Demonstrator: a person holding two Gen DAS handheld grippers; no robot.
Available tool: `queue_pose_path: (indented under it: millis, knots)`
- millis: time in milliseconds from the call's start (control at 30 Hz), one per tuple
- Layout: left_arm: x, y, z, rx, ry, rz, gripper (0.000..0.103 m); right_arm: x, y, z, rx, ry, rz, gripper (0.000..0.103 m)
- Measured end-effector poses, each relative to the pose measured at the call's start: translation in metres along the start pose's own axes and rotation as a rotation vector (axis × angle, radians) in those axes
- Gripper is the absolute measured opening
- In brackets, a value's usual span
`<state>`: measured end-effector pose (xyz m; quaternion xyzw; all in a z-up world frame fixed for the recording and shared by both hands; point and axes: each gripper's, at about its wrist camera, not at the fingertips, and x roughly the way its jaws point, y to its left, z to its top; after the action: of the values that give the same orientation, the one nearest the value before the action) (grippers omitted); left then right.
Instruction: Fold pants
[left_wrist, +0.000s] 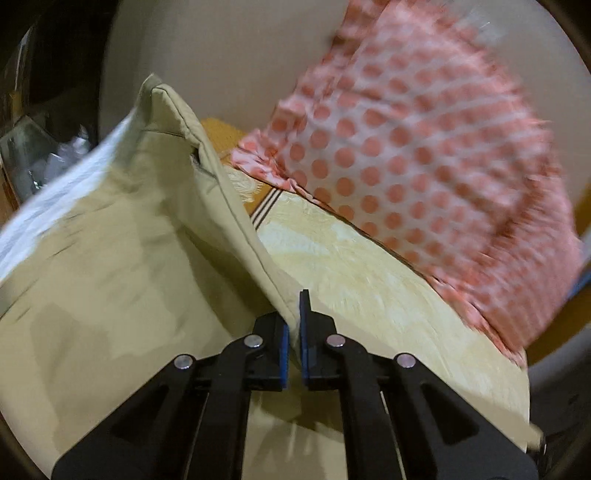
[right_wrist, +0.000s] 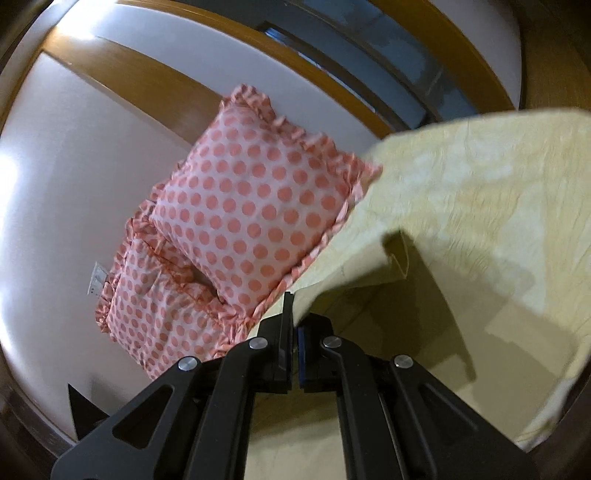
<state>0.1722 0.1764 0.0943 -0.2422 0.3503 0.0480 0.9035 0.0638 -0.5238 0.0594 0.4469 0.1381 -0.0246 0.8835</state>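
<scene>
The pants (left_wrist: 110, 258) are pale khaki and lie on a yellow patterned bedspread (left_wrist: 351, 280). My left gripper (left_wrist: 295, 317) is shut on a seamed edge of the pants, which rises as a ridge up to a raised corner at the upper left. My right gripper (right_wrist: 293, 314) is shut on another edge of the pants (right_wrist: 399, 295) and holds it off the bed; the cloth hangs to the right and casts a shadow below. The pants' full shape is hidden.
Two pink polka-dot pillows (right_wrist: 251, 214) with frilled edges lie at the head of the bed, also blurred in the left wrist view (left_wrist: 424, 166). A wooden headboard (right_wrist: 155, 77) and white wall are behind. Clutter (left_wrist: 44, 147) sits beyond the bed's left side.
</scene>
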Motion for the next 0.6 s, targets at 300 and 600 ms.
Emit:
queue_pose_path:
  millis: [300,600]
  knots:
    - [-0.083,0.062,-0.14,-0.06,0.049,0.055,0.006,-0.017,-0.048,-0.026,0.084,0.08,-0.133,0.001]
    - [-0.091,0.072,-0.167,-0.037,0.01,0.035,0.007,-0.038,-0.057,-0.036,0.074,0.069,-0.203,0.002]
